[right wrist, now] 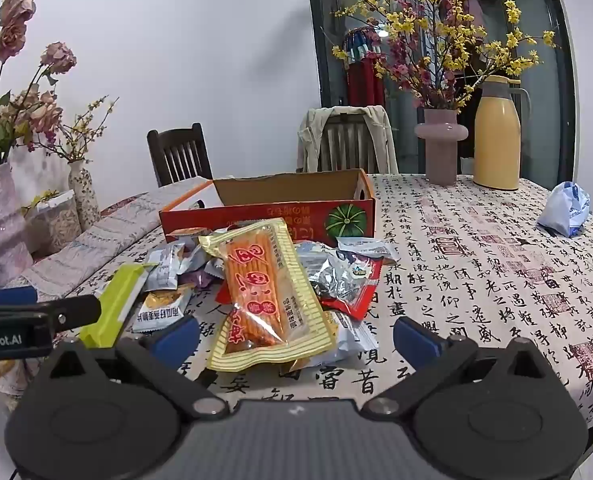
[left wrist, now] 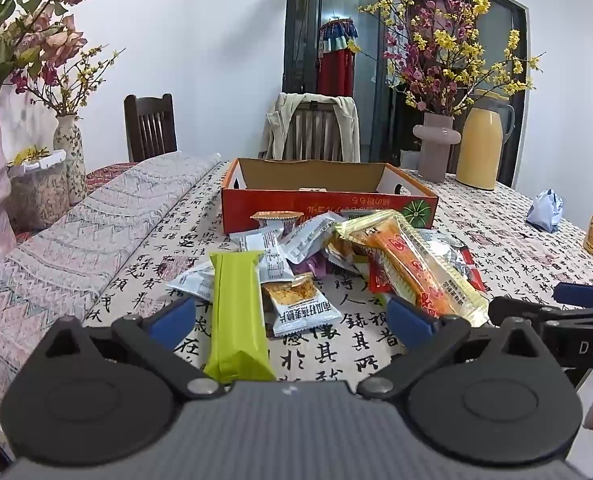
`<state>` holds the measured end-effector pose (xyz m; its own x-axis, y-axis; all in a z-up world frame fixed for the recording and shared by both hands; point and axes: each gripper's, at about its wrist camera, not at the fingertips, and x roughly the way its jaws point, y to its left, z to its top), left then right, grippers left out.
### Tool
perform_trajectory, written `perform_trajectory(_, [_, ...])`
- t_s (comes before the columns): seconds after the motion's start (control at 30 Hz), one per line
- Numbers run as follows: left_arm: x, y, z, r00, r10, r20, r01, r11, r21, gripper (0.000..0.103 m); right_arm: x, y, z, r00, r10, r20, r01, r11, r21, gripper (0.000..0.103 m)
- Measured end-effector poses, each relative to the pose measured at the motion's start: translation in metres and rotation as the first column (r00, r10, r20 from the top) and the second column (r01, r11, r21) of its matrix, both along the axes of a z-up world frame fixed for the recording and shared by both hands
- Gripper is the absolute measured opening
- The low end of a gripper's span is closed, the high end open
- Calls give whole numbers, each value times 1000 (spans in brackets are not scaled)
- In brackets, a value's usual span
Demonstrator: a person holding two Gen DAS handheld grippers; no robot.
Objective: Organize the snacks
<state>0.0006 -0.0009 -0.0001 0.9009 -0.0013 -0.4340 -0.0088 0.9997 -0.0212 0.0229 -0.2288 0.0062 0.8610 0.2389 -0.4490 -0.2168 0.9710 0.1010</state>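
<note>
Several snack packets lie heaped on the table (left wrist: 496, 248), which wears a cloth printed with black calligraphy, just in front of an open red cardboard box (left wrist: 328, 200) with a green melon picture on its near wall. Towards the table's left edge lies a folded patterned blanket (left wrist: 96, 240), with flower vases (left wrist: 70, 156) beyond it. At the left of the pile a lime-green bar packet (left wrist: 236, 316) lies lengthwise, pointing toward the left tool (left wrist: 290, 318), whose blue-padded fingers are spread wide on either side of it without touching anything. Just beside the bar sits a small white packet showing a crispy snack (left wrist: 300, 306), and behind it several small pale packets (left wrist: 264, 252). Right of these a long yellow-edged packet of orange sticks (right wrist: 264, 292) rests on top of the heap, tilted, overlapping a silver-and-red packet (right wrist: 344, 280). The right tool (right wrist: 296, 340) hangs before the orange-stick packet, fingers likewise spread wide and empty. Near the far right corner stand a pink vase of yellow and red blossoms (right wrist: 440, 152) and a yellow thermos jug (right wrist: 496, 140); a crumpled blue-white bag (right wrist: 564, 208) lies near the right edge.
</note>
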Motion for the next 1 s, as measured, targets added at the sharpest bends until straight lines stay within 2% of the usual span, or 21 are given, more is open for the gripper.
perform_trajectory(0.33, [-4,-3,-7,1000,3,13,-3,1000,-5,103,0,0,0,1000,1,-4,-1,1000,2,103])
perform_trajectory(1.0, [-4,1,-2,1000,3,12,-2,1000,-11,103,0,1,-1,1000,1,-6,-1,1000,1,103])
